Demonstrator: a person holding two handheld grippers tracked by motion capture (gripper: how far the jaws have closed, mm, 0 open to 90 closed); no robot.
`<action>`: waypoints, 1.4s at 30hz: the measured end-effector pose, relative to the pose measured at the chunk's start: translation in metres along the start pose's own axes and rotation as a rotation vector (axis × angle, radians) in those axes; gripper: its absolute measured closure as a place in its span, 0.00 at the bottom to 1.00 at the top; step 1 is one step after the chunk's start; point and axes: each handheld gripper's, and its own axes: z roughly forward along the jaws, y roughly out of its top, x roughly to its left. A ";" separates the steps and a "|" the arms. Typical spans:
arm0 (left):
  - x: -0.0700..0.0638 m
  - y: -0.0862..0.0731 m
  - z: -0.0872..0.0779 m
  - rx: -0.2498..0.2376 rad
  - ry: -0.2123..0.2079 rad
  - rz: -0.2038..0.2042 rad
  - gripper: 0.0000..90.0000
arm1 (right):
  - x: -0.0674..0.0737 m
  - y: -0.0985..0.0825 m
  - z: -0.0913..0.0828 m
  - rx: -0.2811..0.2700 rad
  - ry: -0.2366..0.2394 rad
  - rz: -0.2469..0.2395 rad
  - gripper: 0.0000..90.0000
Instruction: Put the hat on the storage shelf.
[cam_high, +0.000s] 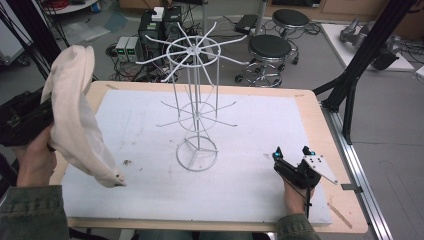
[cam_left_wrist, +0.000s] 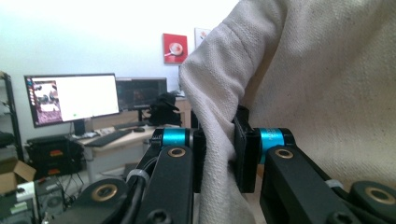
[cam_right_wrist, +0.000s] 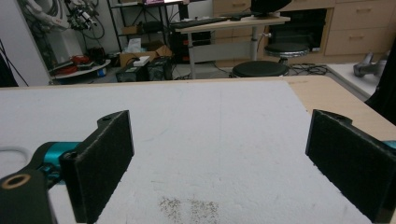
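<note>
A cream cloth (cam_high: 75, 115), possibly a cap, hangs raised over the table's left edge. My left gripper (cam_high: 47, 117) is shut on a fold of it, held by a hand at the far left. In the left gripper view the two pads of my left gripper (cam_left_wrist: 219, 156) pinch the cream cloth (cam_left_wrist: 317, 84), which drapes up and to the right. A white wire rack (cam_high: 197, 100) with radiating arms stands upright in the middle of the white mat (cam_high: 250, 190). My right gripper (cam_high: 292, 151) rests low at the near right. My right gripper (cam_right_wrist: 219, 163) is open with nothing between its pads.
The wooden table's edge (cam_high: 320, 130) borders the mat. Black frame legs (cam_high: 350, 90) stand just off the right side. Two stools (cam_high: 270, 50) and computer boxes (cam_high: 155, 30) with cables sit on the floor beyond the far edge. Dark specks (cam_right_wrist: 189, 207) mark the mat.
</note>
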 end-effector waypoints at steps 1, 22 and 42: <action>-0.001 0.002 0.004 -0.001 0.000 -0.001 0.90 | 0.000 0.000 0.000 -0.003 0.002 0.001 0.07; -0.012 0.022 0.090 0.059 0.036 0.098 0.90 | -0.002 -0.001 -0.004 -0.003 -0.001 0.030 0.07; -0.031 -0.037 0.098 0.105 0.131 0.145 0.87 | -0.004 0.000 -0.006 -0.012 -0.003 0.046 0.07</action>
